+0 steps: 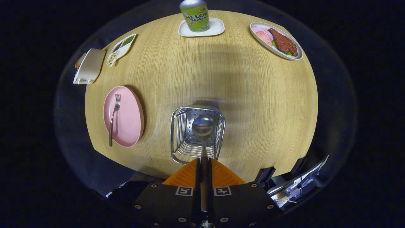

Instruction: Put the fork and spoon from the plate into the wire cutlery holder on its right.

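In the gripper view, the gripper is seen from above the round wooden surface, and its fingers are closed on the handle of the spoon. The spoon's bowl is held ahead of the fingers, over the open top of the wire cutlery holder, which stands near the surface's near edge. The pink plate is set to the holder's left, close to the left edge, and the fork is laid on it with its tines toward the far side and its handle end reaching over the plate's near rim. At the far edge a soda can is stood on a small white tray. A white dish of food is placed at the far right edge, and a divided snack dish at the far left edge.
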### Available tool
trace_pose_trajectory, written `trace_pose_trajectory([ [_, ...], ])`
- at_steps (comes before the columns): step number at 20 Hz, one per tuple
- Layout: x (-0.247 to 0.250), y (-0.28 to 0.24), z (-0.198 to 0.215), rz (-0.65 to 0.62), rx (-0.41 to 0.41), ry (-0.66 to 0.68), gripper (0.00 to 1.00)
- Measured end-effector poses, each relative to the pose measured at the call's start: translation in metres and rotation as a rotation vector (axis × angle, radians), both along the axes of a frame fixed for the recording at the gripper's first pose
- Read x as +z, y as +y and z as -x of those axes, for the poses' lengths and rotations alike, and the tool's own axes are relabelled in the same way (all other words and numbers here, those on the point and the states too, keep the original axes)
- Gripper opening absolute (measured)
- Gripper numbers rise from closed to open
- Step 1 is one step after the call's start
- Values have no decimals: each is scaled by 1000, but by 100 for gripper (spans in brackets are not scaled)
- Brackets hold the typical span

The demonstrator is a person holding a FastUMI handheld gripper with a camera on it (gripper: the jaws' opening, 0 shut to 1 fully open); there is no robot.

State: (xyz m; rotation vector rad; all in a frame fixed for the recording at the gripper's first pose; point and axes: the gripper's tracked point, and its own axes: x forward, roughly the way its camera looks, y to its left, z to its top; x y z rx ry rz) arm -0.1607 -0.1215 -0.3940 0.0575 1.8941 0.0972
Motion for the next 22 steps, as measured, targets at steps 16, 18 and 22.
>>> trace_pose_trajectory([
  [16, 46, 53, -60, -32, -184, -478, 45],
  [18, 56, 71, -58, -48, -226, -485, 61],
  [22, 55, 113, -43, -68, -255, -436, 81],
])
